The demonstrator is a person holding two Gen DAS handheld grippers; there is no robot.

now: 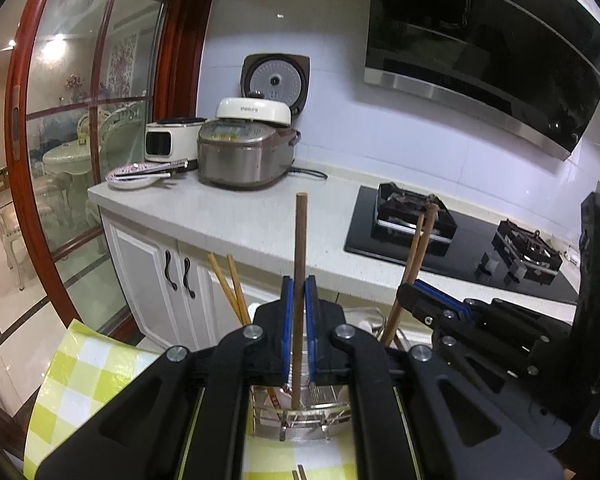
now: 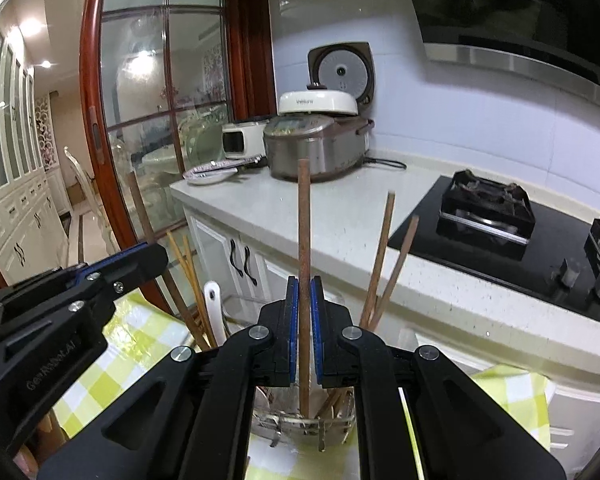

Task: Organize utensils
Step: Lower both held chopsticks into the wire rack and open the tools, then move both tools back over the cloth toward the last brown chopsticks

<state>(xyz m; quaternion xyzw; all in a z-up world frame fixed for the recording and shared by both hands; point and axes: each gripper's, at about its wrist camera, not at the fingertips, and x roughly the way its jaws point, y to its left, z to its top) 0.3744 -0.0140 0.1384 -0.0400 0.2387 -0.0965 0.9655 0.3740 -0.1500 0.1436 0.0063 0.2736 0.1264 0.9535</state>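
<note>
- The yellow-and-white checked cloth (image 1: 84,376) covers the near surface at the lower left of the left wrist view, and the utensil holder stands on it.
- A pair of light wooden chopsticks (image 1: 230,288) leans out of the holder to the left of the left gripper, tips crossing low down.
- The left gripper (image 1: 299,320) has its blue pads closed tight on a dark brown chopstick (image 1: 300,248), which stands nearly upright; its lower end reaches down into the metal wire utensil holder (image 1: 300,420) just below the jaws.
- Behind it, the white countertop (image 1: 236,216) carries a grey rice cooker (image 1: 244,152) with its lid up, a small white appliance (image 1: 168,140) and a plate (image 1: 134,178) beside it.
- To the right in the same view, two more brown chopsticks (image 1: 414,256) lean out of the holder beside the right gripper (image 1: 410,292), seen from the side.
- In the right wrist view, the left gripper appears at the left edge, with its chopstick slanting behind it; a white spoon handle (image 2: 214,308) sticks up near it.
- The right gripper is clamped shut on a reddish-brown chopstick (image 2: 304,248), upright, its foot inside the holder (image 2: 300,424).
- Right of it, two brown chopsticks (image 2: 384,264) lean rightward out of the holder.
- Farthest right lies the black gas hob (image 2: 500,232), under the range hood (image 2: 520,20).
</note>
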